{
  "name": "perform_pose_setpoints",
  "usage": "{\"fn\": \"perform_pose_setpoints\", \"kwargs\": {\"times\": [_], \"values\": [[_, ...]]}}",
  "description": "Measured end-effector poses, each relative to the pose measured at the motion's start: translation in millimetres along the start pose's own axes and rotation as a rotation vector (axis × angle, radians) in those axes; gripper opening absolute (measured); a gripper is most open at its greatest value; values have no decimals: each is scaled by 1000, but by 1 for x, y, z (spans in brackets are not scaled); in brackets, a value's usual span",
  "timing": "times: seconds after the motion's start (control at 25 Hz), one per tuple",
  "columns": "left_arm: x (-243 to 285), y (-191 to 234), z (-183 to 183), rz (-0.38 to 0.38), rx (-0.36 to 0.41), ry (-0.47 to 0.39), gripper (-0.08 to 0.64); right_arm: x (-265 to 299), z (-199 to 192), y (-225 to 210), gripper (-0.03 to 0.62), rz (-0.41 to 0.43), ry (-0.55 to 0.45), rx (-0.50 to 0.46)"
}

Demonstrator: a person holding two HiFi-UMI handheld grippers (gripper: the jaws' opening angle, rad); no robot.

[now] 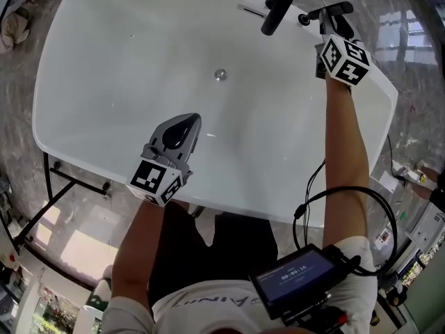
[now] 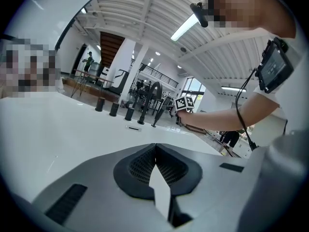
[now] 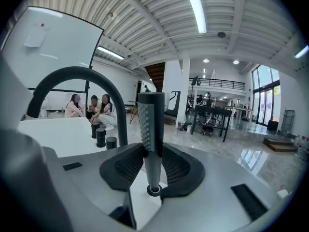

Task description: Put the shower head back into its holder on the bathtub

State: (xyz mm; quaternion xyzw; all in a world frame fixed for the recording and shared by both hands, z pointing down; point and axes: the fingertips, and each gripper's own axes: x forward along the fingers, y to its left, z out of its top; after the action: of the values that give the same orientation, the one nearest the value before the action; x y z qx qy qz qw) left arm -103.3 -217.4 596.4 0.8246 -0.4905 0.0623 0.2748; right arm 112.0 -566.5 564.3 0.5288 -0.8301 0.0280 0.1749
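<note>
Progress looked partial. The white bathtub [image 1: 104,103] filled the head view, dark fittings lining its rim at twelve o'clock. The shower head [image 3: 152,124] stood upright, clenched in the jaws of the right gripper [image 3: 153,154] toward one o'clock; I judged it not yet seated, and could not tell which fitting was the holder. The left gripper [image 1: 179,132], jaws pressed together on nothing, hung at seven o'clock of the drain [image 1: 220,75]. Around the tub lay polished stone floor [image 1: 83,235] and an open, white-beamed hall.

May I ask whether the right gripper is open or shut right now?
Shut: the right gripper clamps the shower head, a pad pressing on each side.
</note>
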Motion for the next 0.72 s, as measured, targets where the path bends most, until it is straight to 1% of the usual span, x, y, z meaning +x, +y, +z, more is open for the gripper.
{"fn": "perform_pose_setpoints", "kwargs": {"times": [0.2, 0.44, 0.6, 0.72], "values": [[-1, 4, -8, -1, -3, -2, 17, 10, -17, -6, 124, -5, 21, 40], [-3, 2, -17, 2, 8, 15, 17, 19, -25, -12, 124, 0, 37, 65], [-3, -3, -23, -2, 15, 34, 17, 24, -22, -14, 124, 6, 43, 55], [2, -2, -32, -14, 23, 48, 18, 31, -33, -7, 124, 7, 64, 36]]}}
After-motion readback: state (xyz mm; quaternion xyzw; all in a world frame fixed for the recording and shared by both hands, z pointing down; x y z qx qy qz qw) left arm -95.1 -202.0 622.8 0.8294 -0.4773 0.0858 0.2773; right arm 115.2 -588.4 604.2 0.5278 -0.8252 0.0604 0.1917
